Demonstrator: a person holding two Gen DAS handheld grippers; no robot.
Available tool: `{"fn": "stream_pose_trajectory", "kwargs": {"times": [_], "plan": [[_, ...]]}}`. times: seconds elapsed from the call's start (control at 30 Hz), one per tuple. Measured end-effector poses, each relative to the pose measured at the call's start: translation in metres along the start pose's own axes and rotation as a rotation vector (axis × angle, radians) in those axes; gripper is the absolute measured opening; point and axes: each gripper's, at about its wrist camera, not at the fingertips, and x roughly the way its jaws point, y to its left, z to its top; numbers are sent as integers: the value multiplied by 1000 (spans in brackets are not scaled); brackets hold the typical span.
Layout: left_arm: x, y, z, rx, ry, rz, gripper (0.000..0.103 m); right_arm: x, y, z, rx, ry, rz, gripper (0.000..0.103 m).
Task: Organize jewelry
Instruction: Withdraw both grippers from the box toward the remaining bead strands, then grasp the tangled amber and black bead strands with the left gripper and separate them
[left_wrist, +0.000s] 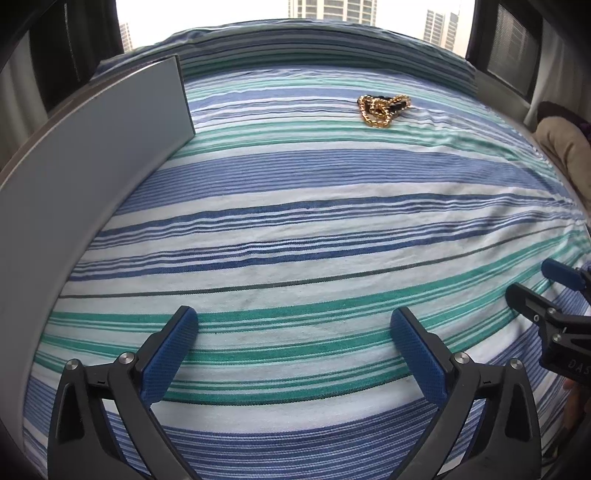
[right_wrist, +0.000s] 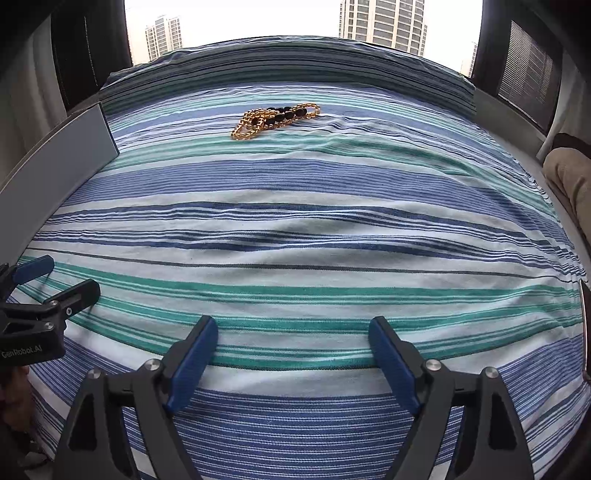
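Observation:
A heap of golden bead jewelry with black beads (left_wrist: 383, 109) lies far off on the striped bedsheet (left_wrist: 295, 229), and shows again as the jewelry (right_wrist: 275, 117) in the right wrist view. My left gripper (left_wrist: 293, 328) hovers low over the near part of the sheet, jaws wide open, nothing between them. My right gripper (right_wrist: 293, 338) stands open beside it, also empty. Each gripper shows at the edge of the other's view: the right gripper (left_wrist: 535, 288) and the left gripper (right_wrist: 55, 280). Both are well short of the jewelry.
A grey flat panel (left_wrist: 110, 122) stands upright along the left side of the bed, the same panel (right_wrist: 59, 155) in the right view. A beige cushion (right_wrist: 569, 173) lies at the right edge. Windows with tall buildings are behind the bed.

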Motion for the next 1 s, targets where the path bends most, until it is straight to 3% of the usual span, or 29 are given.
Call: {"fn": "stream_pose_trajectory", "kwargs": {"times": [0.2,0.27,0.4,0.53,0.63,0.77,0.93,1.0], "plan": [[1,2,12,48,67,-5,102,0,0,-1,13,-5,-1,88],[-4,3,30,66,50,-3,102,0,-1,-1,12,-8,1,88],[-18,0,95,83,-15,-114,102,0,-3,0,0,-1,15,88],[13,-23,164,100,37,-310,102,-1,-3,-1,-7,-1,21,89],[57,-46,198,129,41,-287,101,-2,-2,-2,-6,-7,20,90],[109,-68,220,177,53,-215,81,-1,-1,-1,-7,1,24,91],[136,-69,221,123,75,-239,64,-2,0,-3,-12,-6,28,91],[131,-70,217,141,46,-279,31,-2,0,-3,-13,-10,27,92]]}}
